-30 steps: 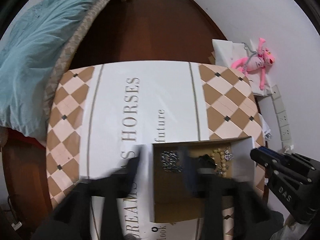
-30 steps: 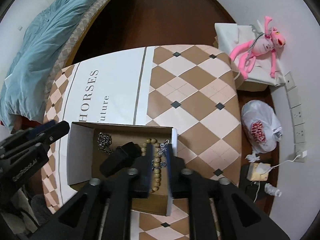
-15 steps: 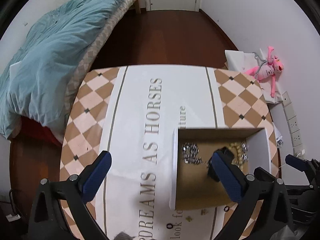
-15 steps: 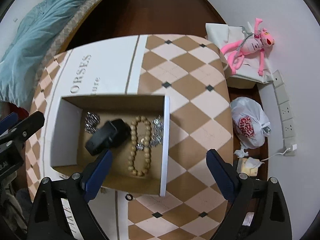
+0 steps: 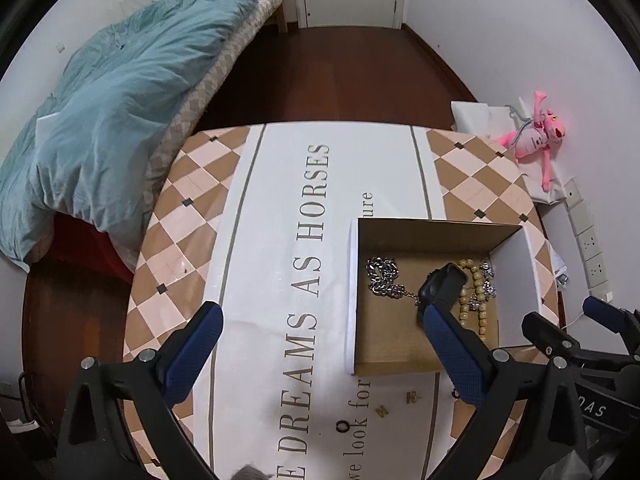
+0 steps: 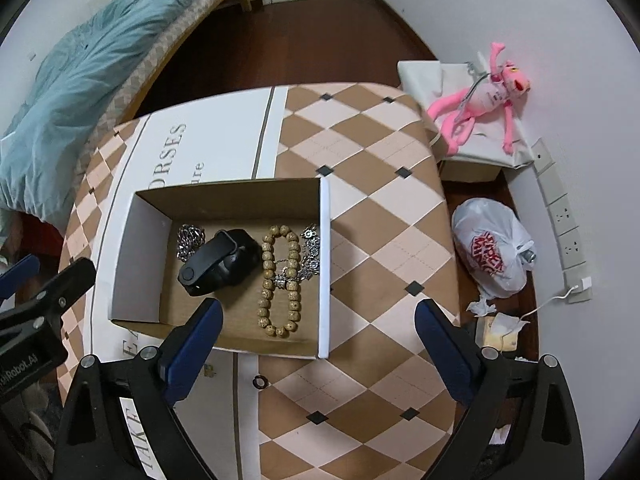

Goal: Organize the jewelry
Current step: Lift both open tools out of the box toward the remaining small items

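Observation:
An open cardboard box [image 6: 325,264] [image 5: 351,300] sits on the table. In it lie a silver chain [image 6: 190,240] [image 5: 383,276], a black wristband [image 6: 218,266] [image 5: 442,284], a wooden bead bracelet [image 6: 280,280] [image 5: 474,300] and a silver charm bracelet [image 6: 310,254] [image 5: 486,280]. A small dark ring [image 6: 260,381] [image 5: 343,426] and two small gold pieces [image 5: 412,397] lie on the cloth in front of the box. My left gripper [image 5: 320,332] is open and empty, left of the box. My right gripper [image 6: 318,332] is open and empty above the box's near right corner.
The table carries a checked cloth with lettering [image 5: 316,240]. A bed with a teal duvet [image 5: 112,120] stands to the left. On the floor at the right are a pink plush toy [image 6: 480,100], a white plastic bag [image 6: 494,252] and wall sockets [image 6: 560,216].
Both grippers opened wide and drew back and up from the box. The right gripper, shut over the jewelry a second ago, let go; the bracelets now lie in the box.

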Demonstrator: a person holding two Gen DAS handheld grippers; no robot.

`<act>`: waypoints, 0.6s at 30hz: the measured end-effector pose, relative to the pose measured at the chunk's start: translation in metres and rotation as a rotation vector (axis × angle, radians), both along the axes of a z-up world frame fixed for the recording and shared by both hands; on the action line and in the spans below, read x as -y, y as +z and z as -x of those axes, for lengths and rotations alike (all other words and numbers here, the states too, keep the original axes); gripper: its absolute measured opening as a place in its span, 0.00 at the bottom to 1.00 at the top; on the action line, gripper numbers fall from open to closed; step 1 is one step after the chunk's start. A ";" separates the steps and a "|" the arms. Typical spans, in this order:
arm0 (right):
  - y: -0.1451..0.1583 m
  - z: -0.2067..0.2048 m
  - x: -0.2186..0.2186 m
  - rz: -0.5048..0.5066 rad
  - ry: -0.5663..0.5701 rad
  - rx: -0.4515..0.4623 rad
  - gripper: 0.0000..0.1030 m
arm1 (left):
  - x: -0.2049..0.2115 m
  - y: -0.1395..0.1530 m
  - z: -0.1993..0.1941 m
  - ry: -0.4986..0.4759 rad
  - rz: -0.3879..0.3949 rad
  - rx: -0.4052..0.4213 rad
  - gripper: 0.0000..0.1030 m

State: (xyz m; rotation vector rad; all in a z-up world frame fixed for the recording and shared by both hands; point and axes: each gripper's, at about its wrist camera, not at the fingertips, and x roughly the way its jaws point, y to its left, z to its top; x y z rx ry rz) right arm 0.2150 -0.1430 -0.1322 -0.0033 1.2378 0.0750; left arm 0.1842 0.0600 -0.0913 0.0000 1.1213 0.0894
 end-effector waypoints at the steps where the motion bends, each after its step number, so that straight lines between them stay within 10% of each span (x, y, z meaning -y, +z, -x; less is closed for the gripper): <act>1: 0.003 0.002 0.001 0.005 -0.002 0.010 0.95 | 0.001 0.002 0.002 0.001 -0.007 0.008 1.00; 18: 0.092 0.068 0.009 0.065 -0.036 0.251 0.95 | 0.012 0.074 0.061 -0.027 0.028 0.178 1.00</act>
